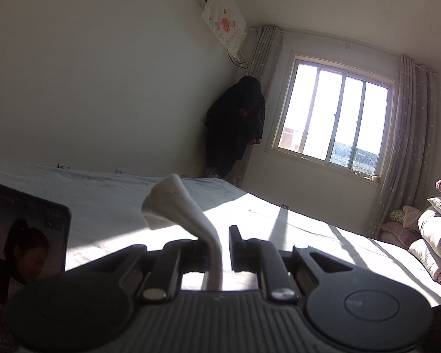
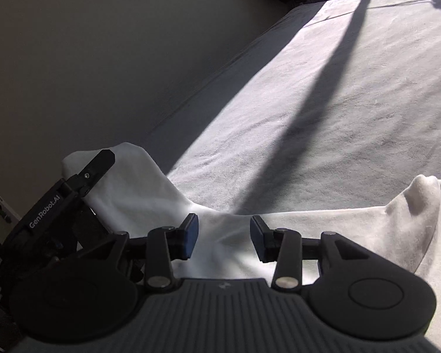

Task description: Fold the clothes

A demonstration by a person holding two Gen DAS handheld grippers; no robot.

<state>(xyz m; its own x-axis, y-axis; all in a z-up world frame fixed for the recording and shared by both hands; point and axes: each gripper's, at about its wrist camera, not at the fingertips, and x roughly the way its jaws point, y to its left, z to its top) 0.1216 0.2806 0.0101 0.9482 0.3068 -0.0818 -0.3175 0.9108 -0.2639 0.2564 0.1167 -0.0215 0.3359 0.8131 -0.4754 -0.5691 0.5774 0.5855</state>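
The left gripper (image 1: pixel 220 244) has its jaws closed on a pinch of the white garment (image 1: pixel 188 214), and a strip of the cloth rises out from between them and flops over to the left above the bed (image 1: pixel 323 235). From the right wrist view the same garment (image 2: pixel 323 232) lies spread across the near part of the bed (image 2: pixel 323 103), with its left corner lifted where the left gripper (image 2: pixel 97 161) clasps it and a raised wrinkle near the right edge. The right gripper (image 2: pixel 224 236) hangs just above the cloth with its blue-padded jaws wide apart and nothing between them. The fabric looks light, soft and limp: it drapes and sags between the held corner and the bed, so it should follow a pull easily but will not keep a shape, and a single pinch will let the rest trail and bunch. A good hold for the right gripper would be at an edge or corner on the near right, well apart from the left hold, taking only as many layers as the fold needs. A phone (image 1: pixel 23 244) stands at the near left, and a window (image 1: pixel 335 120) lights the far wall.
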